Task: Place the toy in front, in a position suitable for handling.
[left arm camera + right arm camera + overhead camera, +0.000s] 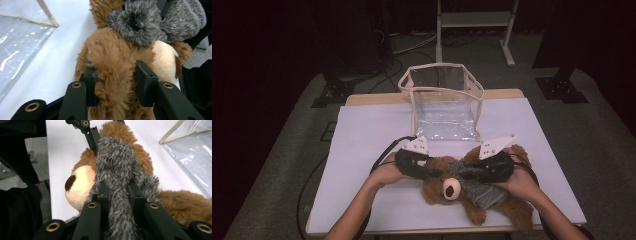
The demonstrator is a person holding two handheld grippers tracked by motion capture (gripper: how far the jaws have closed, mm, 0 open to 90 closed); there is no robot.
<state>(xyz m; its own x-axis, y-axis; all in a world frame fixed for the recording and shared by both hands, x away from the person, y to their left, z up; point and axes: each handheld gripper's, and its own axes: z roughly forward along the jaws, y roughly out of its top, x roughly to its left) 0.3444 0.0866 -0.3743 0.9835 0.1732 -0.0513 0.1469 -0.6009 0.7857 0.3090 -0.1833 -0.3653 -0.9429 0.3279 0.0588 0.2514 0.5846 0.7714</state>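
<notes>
High view: the brown teddy bear (492, 192) lies at the near edge of the white table (362, 150), near the clear bag (443, 102). My left gripper (437, 172) clamps its brown head; my right gripper (460, 176) clamps its grey scarf (117, 170)

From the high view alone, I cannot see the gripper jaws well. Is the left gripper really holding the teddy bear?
Observer: Yes. The left gripper is shut on the teddy bear, with its pads sunk into the brown fur beside the cream muzzle.
Operator: And the right gripper, does it hold the bear also?
Observer: No. The right gripper is shut on the grey fuzzy cloth, with a strip of it between the jaws.
Operator: Is the cloth free from the bear?
Observer: I cannot tell. It lies draped over the bear's head.
</notes>
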